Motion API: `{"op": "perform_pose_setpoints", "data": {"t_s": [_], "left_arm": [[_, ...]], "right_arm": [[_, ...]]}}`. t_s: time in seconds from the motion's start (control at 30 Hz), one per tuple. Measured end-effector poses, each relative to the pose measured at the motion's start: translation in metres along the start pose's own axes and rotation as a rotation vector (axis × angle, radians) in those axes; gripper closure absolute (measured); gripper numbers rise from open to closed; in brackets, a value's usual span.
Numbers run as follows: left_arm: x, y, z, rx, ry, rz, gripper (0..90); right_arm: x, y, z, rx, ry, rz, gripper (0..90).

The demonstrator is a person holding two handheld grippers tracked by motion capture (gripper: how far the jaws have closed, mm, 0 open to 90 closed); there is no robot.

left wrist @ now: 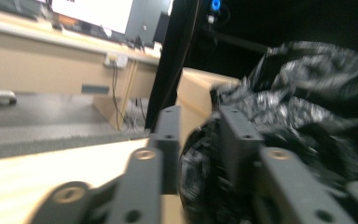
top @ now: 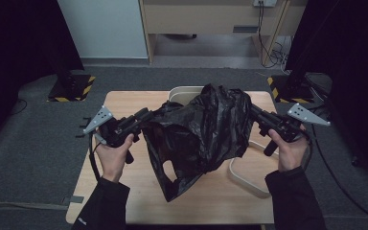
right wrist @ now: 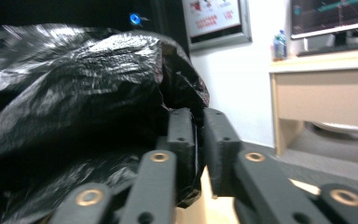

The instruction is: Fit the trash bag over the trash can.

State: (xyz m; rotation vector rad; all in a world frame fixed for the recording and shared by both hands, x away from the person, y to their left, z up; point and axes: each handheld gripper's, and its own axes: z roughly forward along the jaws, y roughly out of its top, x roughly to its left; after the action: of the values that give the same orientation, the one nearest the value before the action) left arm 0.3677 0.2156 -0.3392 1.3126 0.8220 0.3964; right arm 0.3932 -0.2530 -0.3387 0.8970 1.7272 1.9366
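Note:
A crumpled black plastic bag (top: 201, 129) hangs spread above the wooden table (top: 124, 103) between my two grippers. My left gripper (top: 146, 116) is at the bag's left edge. In the left gripper view its jaws (left wrist: 198, 112) stand apart, with a bunch of the bag (left wrist: 307, 93) loose in the gap. My right gripper (top: 253, 109) is at the bag's upper right edge. In the right gripper view its jaws (right wrist: 199, 112) stand nearly together and pinch a fold of the bag (right wrist: 74, 84).
A pale container (top: 242, 179) with a rounded rim lies on the table behind and to the right of the bag, partly hidden by it. Dark stands with striped bases (top: 72, 88) flank the table's far corners. A wooden desk (top: 211, 19) stands beyond.

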Motion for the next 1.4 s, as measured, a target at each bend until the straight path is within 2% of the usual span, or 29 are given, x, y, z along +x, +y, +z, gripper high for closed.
{"op": "perform_pose_setpoints", "data": {"t_s": [0.1,0.2,0.3,0.37,0.4,0.47,0.53,0.6,0.7,0.77,0.8,0.87,0.9,1.03,1.1,1.17,1.27,1.33,1.4], "left_arm": [[-0.004,0.011,-0.010,-0.049,0.012,0.030,45.4],[-0.013,0.022,-0.018,-0.086,-0.014,0.052,38.0],[-0.027,0.030,-0.021,-0.111,-0.075,0.061,33.9],[-0.039,0.034,-0.020,-0.111,-0.114,0.083,31.2],[-0.047,0.035,-0.019,-0.098,-0.142,0.099,30.4],[-0.056,0.035,-0.015,-0.081,-0.167,0.117,29.2],[-0.066,0.031,-0.007,-0.030,-0.193,0.144,28.1],[-0.072,0.024,0.001,0.020,-0.193,0.167,28.0],[-0.074,0.012,0.013,0.081,-0.171,0.197,28.9],[-0.074,0.005,0.018,0.114,-0.159,0.222,34.6],[-0.074,0.003,0.019,0.122,-0.155,0.224,40.9],[-0.074,0.002,0.019,0.114,-0.129,0.249,50.8],[-0.075,0.002,0.018,0.115,-0.113,0.263,56.3],[-0.073,0.004,0.016,0.116,-0.084,0.286,79.7],[-0.071,0.004,0.018,0.119,-0.093,0.282,88.6],[-0.070,0.006,0.020,0.123,-0.092,0.275,90.0],[-0.067,0.012,0.021,0.093,-0.098,0.255,90.0],[-0.061,0.017,0.023,0.074,-0.081,0.246,90.0],[-0.051,0.020,0.029,0.076,-0.054,0.233,90.0]], "right_arm": [[0.001,0.010,-0.007,-0.039,0.009,-0.017,68.8],[0.003,0.018,-0.013,-0.069,0.027,-0.034,59.5],[0.006,0.026,-0.017,-0.091,0.044,-0.050,51.5],[0.007,0.030,-0.020,-0.102,0.052,-0.058,47.5],[0.008,0.032,-0.021,-0.110,0.056,-0.059,45.7],[0.009,0.035,-0.022,-0.122,0.068,-0.058,42.0],[0.010,0.036,-0.022,-0.128,0.079,-0.064,40.2],[0.012,0.037,-0.021,-0.132,0.102,-0.067,38.4],[0.017,0.036,-0.016,-0.120,0.152,-0.075,34.8],[0.021,0.035,-0.012,-0.104,0.189,-0.087,33.2],[0.024,0.035,-0.009,-0.096,0.208,-0.096,32.8],[0.028,0.033,-0.005,-0.085,0.231,-0.111,35.3],[0.030,0.032,-0.004,-0.077,0.237,-0.120,39.3],[0.032,0.026,0.002,-0.044,0.233,-0.136,70.7],[0.032,0.025,0.003,-0.027,0.237,-0.121,81.8],[0.030,0.025,0.004,-0.027,0.227,-0.099,88.2],[0.026,0.030,0.006,-0.040,0.209,-0.070,90.0],[0.022,0.032,0.010,-0.044,0.185,-0.058,90.0],[0.017,0.033,0.019,-0.026,0.153,-0.045,90.0]]}}
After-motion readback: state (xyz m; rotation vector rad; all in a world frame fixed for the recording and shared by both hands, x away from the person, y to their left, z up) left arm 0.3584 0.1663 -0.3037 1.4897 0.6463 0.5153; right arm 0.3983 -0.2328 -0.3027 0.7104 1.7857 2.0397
